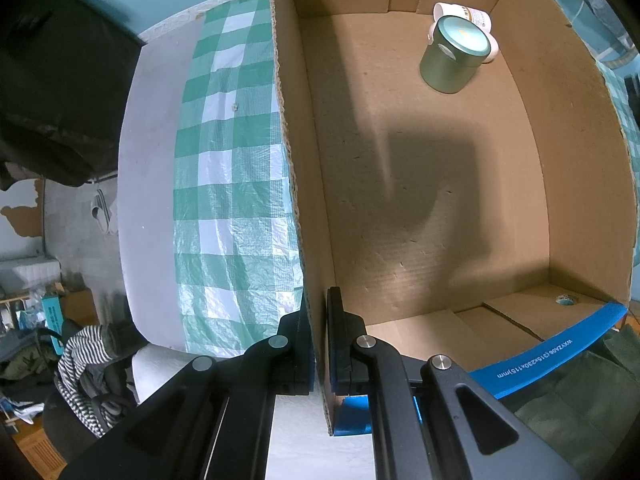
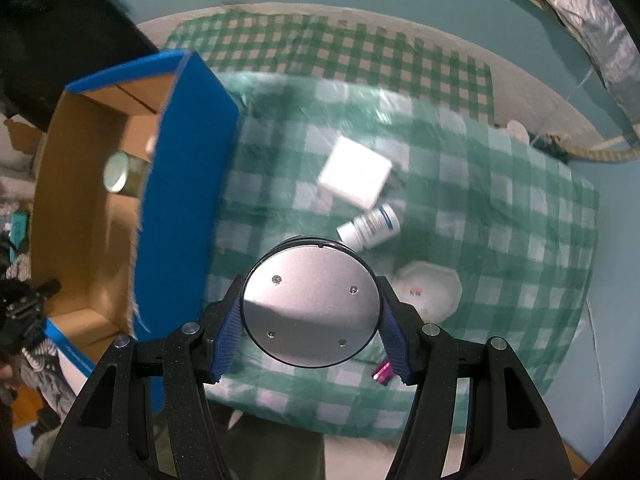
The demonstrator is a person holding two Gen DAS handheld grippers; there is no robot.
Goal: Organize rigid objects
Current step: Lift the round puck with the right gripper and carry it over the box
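My left gripper (image 1: 319,344) is shut on the left wall of the cardboard box (image 1: 308,240), pinching its edge. Inside the box, at the far right, a green tin (image 1: 454,56) stands against a white bottle (image 1: 464,14) that lies on its side. My right gripper (image 2: 310,308) is shut on a round can with a silver metal end (image 2: 310,304), held above the green checked cloth (image 2: 500,208). On the cloth beyond it lie a white bottle (image 2: 370,227), a white square box (image 2: 356,170) and a white octagonal dish (image 2: 430,290). The same cardboard box (image 2: 180,184), blue outside, stands to the left.
A small pink object (image 2: 382,374) lies on the cloth near my right fingertip. The table's grey edge (image 1: 148,160) runs left of the cloth, with a chair holding striped clothing (image 1: 88,364) below it. A teal wall rises behind the table.
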